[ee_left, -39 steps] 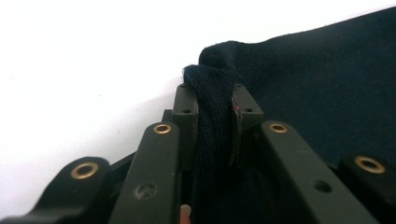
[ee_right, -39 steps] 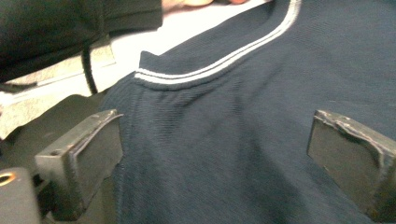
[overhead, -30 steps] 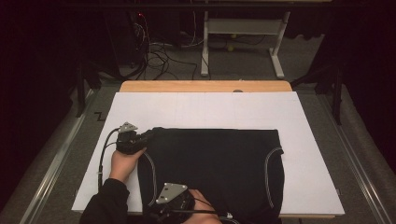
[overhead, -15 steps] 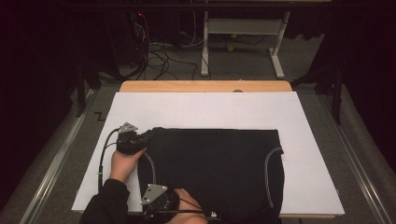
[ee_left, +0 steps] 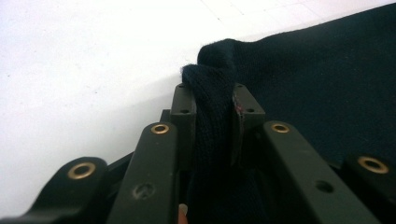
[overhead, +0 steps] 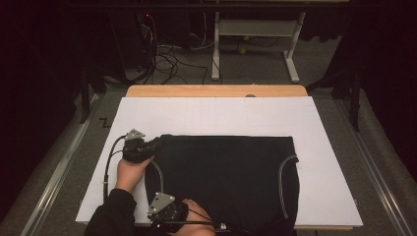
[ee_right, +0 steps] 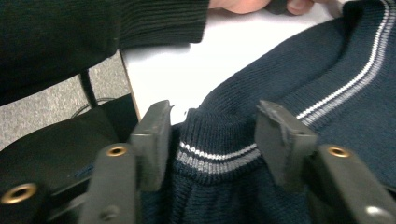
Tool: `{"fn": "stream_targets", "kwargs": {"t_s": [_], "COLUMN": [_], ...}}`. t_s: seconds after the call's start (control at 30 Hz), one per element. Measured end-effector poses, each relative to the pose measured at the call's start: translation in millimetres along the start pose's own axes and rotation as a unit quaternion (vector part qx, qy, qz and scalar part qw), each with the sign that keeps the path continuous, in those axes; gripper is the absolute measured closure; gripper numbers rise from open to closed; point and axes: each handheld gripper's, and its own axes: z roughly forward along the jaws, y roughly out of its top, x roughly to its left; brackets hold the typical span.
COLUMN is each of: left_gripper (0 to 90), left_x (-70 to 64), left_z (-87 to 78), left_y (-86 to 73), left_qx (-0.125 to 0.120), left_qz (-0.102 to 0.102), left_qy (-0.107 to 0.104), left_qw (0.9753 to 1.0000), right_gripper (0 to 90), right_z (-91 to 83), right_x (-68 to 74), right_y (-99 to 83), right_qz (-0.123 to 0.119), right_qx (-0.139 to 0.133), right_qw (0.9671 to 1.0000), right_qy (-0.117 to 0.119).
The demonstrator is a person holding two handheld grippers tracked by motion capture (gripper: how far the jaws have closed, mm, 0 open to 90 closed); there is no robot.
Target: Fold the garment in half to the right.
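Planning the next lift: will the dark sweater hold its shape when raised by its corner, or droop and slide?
Probably floppy: the sweater lies flat, and its knit bunches into a soft fold inside the shut left claw. It likely won't slip, since the ribbed knit looks grippy. The open right claw straddles the striped cuff, so the far side would likely sag and drag on the white table.

High view above the table (overhead: pixel 216 118), forward-down; both gripper views close on the shared sweater (overhead: pixel 226 177)

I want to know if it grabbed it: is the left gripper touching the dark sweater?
Touching. In the left gripper view, the left gripper pinches a fold of the sweater.
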Motion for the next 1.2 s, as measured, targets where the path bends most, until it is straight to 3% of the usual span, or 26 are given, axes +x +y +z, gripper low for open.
{"fn": "stream_targets", "kwargs": {"t_s": [0.43,0.6,0.77,1.03,1.2], "left_gripper": [71.9,71.9,71.8,71.4,71.5], "left_x": [0.3,0.3,0.1,4.3,3.2], "left_z": [0.2,0.3,0.3,-1.2,-2.6], "left_y": [0.1,0.1,0.3,1.1,1.6], "left_qx": [0.002,0.002,0.002,-0.003,-0.008], "left_qz": [-0.002,-0.001,-0.001,-0.021,-0.015], "left_qy": [0.001,-0.001,0.001,-0.003,0.001], "left_qw": [1.0,1.0,1.0,0.9998,0.9999], "right_gripper": [69.5,75.0,76.3,76.5,76.6], "right_z": [-3.2,-4.5,-8.0,-19.7,-27.4], "right_x": [-1.3,-5.4,-7.9,-8.3,-10.1], "right_y": [-0.5,-1.3,-2.3,-1.9,1.0], "right_qz": [-0.009,-0.011,-0.003,0.001,0.005], "right_qx": [0.006,0.003,-0.007,-0.036,-0.049], "right_qw": [0.9998,0.9999,1.0,0.9993,0.9987], "right_qy": [-0.019,-0.01,-0.006,-0.014,-0.013]}}
